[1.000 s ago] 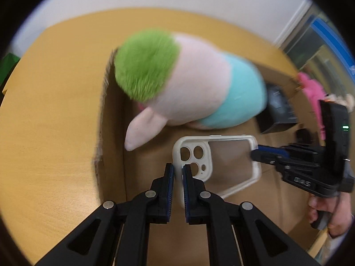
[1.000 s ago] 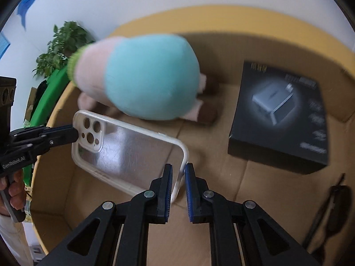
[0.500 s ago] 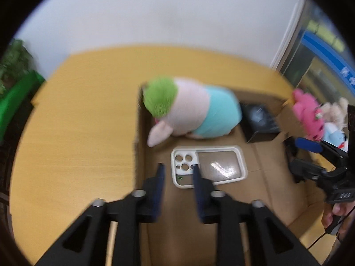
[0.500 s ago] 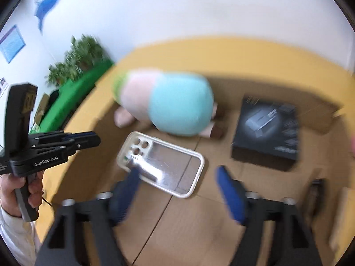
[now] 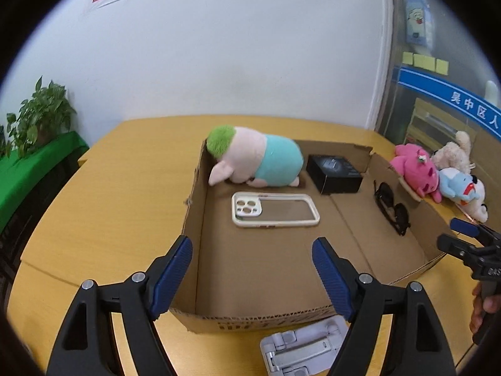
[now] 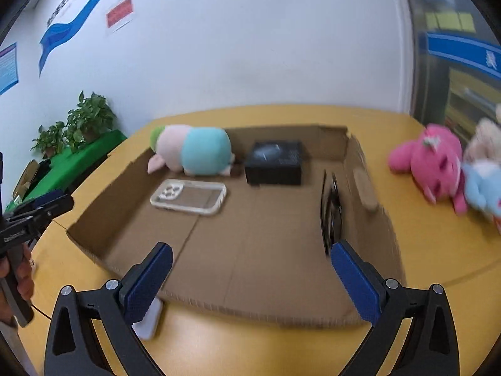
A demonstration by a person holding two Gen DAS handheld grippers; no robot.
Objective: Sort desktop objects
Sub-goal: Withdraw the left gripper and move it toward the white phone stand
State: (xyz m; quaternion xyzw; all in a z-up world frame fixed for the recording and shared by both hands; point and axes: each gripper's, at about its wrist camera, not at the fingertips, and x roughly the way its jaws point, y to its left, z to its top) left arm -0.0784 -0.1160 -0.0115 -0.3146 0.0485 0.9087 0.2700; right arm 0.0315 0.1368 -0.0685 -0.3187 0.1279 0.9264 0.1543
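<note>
Two hand-held grippers hang with jaws spread above the near edge of a shallow cardboard box (image 5: 200, 250) on a yellow wooden table (image 5: 119, 188) — neither holds nor touches anything. Both have just been opening, and nothing lies between their blue pads. The left gripper (image 5: 252, 269) stands wide, tilted down toward the box floor; the right gripper (image 6: 250, 277) is spread wider, angled down likewise. In the left view, the right gripper's blue-tipped finger and black body show at the right edge, with part of a hand (image 5: 483, 310) on its handle. In the right view, the left gripper appears at the left edge, gripped by a hand (image 6: 18, 279).

Inside the box, a clear phone case (image 5: 275, 210) with a white rim lies flat on the floor, left of centre, apart from both tools. Just beyond it rests a plush toy (image 5: 253, 159) with a green head and teal body. A black carton (image 5: 335, 172) sits to the right of the toy, and dark sunglasses (image 5: 391, 208) lie along the right wall.

On the table outside the box's near wall lies a grey folding stand (image 5: 300, 347) — partly hidden by the left gripper's finger. Pink, blue and cream stuffed animals (image 5: 438, 175) cluster on the table to the right.
</note>
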